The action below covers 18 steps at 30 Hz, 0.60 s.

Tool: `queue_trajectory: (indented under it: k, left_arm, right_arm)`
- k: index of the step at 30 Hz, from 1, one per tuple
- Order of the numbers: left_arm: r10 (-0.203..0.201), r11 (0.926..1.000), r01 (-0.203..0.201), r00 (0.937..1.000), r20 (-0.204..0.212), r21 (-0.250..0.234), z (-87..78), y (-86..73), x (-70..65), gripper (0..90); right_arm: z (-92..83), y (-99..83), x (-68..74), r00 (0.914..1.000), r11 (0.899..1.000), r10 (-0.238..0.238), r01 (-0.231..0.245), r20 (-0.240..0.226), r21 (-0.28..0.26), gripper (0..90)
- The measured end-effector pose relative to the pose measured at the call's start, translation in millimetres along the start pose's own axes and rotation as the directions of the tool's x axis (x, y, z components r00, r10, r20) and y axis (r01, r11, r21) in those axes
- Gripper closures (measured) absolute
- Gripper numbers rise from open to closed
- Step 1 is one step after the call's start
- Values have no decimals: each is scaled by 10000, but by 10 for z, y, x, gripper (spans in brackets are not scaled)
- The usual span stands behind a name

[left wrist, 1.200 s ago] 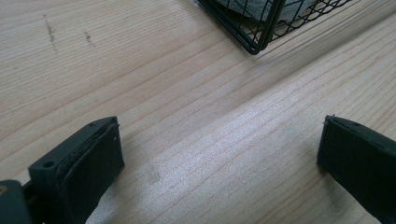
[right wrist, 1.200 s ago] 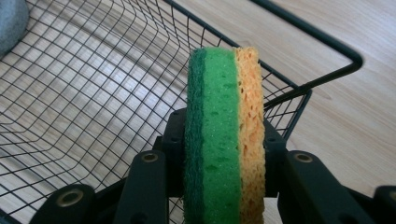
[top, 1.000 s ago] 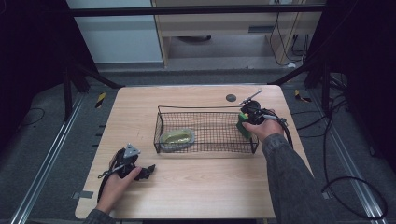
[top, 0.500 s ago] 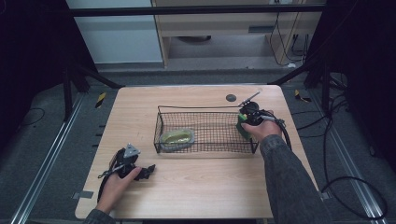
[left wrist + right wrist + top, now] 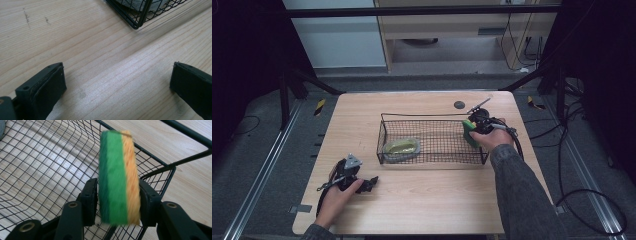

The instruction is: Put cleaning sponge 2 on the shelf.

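Sponge (image 5: 119,177) — green on one face, yellow-orange on the other — stands on edge between the jaws of the right gripper (image 5: 117,197), above the right end of the black wire basket (image 5: 45,165). In the right gripper view it looks slightly blurred. These jaws have just been opening; a thin gap shows between the green face and the pad beside it, while the other pad sits against the yellow side, so the squeeze looks eased. In the high view the right gripper (image 5: 478,126) sits at the basket's right rim with the sponge (image 5: 470,132) just inside the wire. A greenish shallow dish (image 5: 401,147) lies in the basket's left part, well apart from the sponge. The left gripper (image 5: 371,183) rests on the wooden table (image 5: 427,200) near the front left — its jaws stand wide apart over bare wood, with a corner of the basket (image 5: 137,15) ahead.
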<state>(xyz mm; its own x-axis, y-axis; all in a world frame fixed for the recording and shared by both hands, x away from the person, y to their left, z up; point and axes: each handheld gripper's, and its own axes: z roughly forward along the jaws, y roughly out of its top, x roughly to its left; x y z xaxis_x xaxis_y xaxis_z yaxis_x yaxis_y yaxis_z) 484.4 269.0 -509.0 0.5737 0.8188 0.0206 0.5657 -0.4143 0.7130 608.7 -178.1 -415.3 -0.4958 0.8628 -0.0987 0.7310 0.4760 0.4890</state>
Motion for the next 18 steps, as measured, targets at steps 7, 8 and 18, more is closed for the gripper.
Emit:
queue_trajectory:
  k: [7,8,18]
  left_arm:
    - [-1,10000,1,10000,3,-1,0,0,0,0]
    - [-1,10000,1,10000,4,0,0,0,0,0]
    - [-22,10000,22,10000,9,0,0,0,-1,0]
  right_arm:
    - [-41,-1,0,9999,9999,110,-110,-52,-38,512]
    - [-48,-1,1,9999,9999,123,-123,-44,-52,509]
    - [-129,-18,28,9995,9998,50,-55,-318,-171,481]
